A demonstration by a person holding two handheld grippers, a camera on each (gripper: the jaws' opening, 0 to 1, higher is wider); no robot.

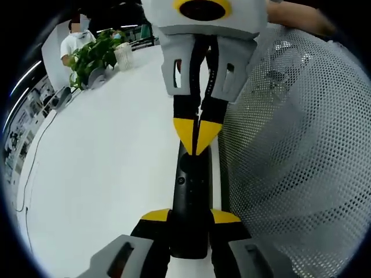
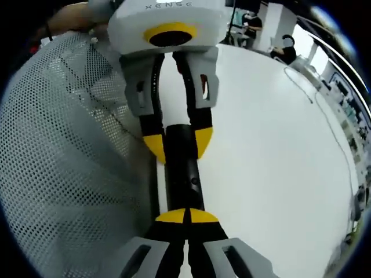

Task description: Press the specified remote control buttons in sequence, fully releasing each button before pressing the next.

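A slim black remote control (image 1: 191, 179) lies along the edge of the white table (image 1: 104, 156), and my left gripper (image 1: 190, 217) is shut on its near end, one yellow-tipped jaw on each side. In the left gripper view my right gripper (image 1: 197, 134) comes down from the top, its yellow tips shut together and resting on the remote's far end. In the right gripper view my right gripper (image 2: 186, 216) has its tips together on top of the remote (image 2: 184, 179), with the left gripper (image 2: 178, 142) clamping the remote beyond. The button under the tips is hidden.
A grey mesh chair back (image 1: 295, 145) (image 2: 64, 150) stands right beside the remote. A potted plant (image 1: 93, 55) and a white vase (image 1: 123, 56) sit at the table's far end, near a person (image 1: 78, 37). A thin cable (image 2: 313, 98) crosses the table (image 2: 272, 145).
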